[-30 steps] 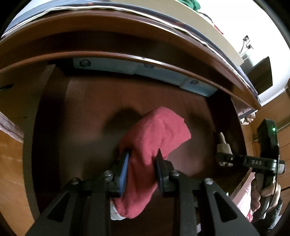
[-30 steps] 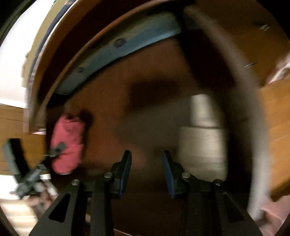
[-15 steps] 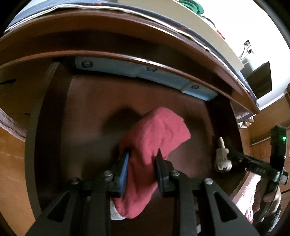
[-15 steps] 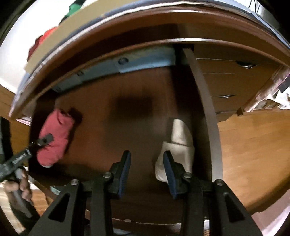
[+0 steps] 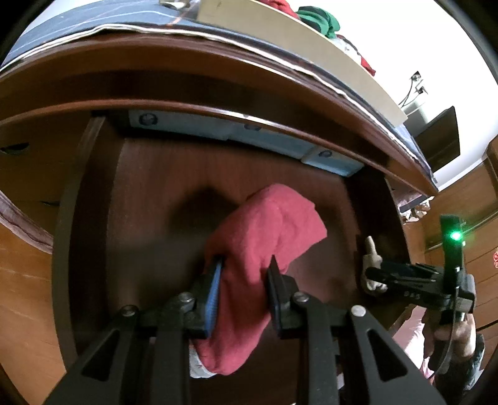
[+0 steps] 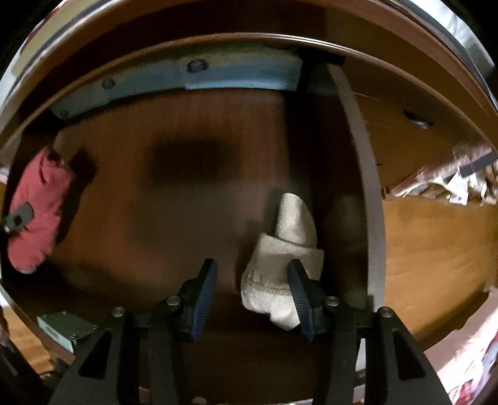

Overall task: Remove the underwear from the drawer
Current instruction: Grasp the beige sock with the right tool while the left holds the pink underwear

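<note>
The open wooden drawer (image 5: 149,193) fills both views. My left gripper (image 5: 244,274) is shut on the folded red underwear (image 5: 267,236), held over the drawer's floor; the cloth hangs down past the fingers. It also shows at the left of the right wrist view (image 6: 37,212). A folded white garment (image 6: 286,249) lies near the drawer's right wall (image 6: 364,193). My right gripper (image 6: 253,274) is open, its right finger at the white garment's edge, its left finger clear of it. In the left wrist view the right gripper (image 5: 389,274) reaches at the white garment (image 5: 370,255).
Pale blue flat packets (image 6: 236,74) line the back of the drawer. Closed drawers with handles (image 6: 414,121) sit to the right. The desk top overhangs above, with a board and clothes (image 5: 314,18) on it. Wooden floor (image 6: 429,249) lies beyond the drawer's right wall.
My right gripper has swung right and come down to the white garment, which now lies between its fingers. My left gripper still holds the red underwear in much the same place.
</note>
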The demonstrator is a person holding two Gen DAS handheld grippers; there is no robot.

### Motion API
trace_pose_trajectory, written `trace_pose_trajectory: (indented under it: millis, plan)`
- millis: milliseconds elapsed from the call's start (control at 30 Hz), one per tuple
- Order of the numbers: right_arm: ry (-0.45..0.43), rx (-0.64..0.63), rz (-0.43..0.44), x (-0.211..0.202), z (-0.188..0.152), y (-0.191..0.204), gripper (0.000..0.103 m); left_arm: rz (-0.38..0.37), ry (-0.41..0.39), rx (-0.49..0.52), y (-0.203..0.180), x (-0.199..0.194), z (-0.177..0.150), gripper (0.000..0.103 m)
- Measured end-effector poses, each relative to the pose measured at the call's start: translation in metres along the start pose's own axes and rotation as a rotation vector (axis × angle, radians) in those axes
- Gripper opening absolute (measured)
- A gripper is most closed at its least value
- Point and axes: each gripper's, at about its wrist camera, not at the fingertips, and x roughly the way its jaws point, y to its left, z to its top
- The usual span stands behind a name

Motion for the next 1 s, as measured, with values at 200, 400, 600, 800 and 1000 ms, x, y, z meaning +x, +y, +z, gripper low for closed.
trace_pose_trajectory:
  millis: [200, 400, 600, 800, 1000]
  plan:
    - [0.026, -0.092, -0.105, 0.008, 0.002, 0.000, 0.028, -0.012, -0.010, 0.003, -0.002, -0.002, 0.000, 0.025]
    - [-0.022, -0.083, -0.048, 0.002, 0.002, -0.012, 0.010, -0.012, -0.009, 0.000, 0.001, -0.001, -0.002, 0.025]
    - [-0.159, -0.066, 0.201, -0.024, 0.004, -0.005, 0.007, 0.012, -0.012, -0.018, 0.000, 0.000, -0.002, 0.025]
    - [-0.210, -0.013, 0.404, -0.038, 0.017, 0.001, 0.009, 0.037, -0.007, -0.025, -0.002, 0.002, -0.002, 0.025]
    - [-0.200, 0.050, 0.430, -0.031, 0.006, 0.007, 0.068, 0.042, -0.002, -0.035, -0.003, 0.006, 0.000, 0.025]
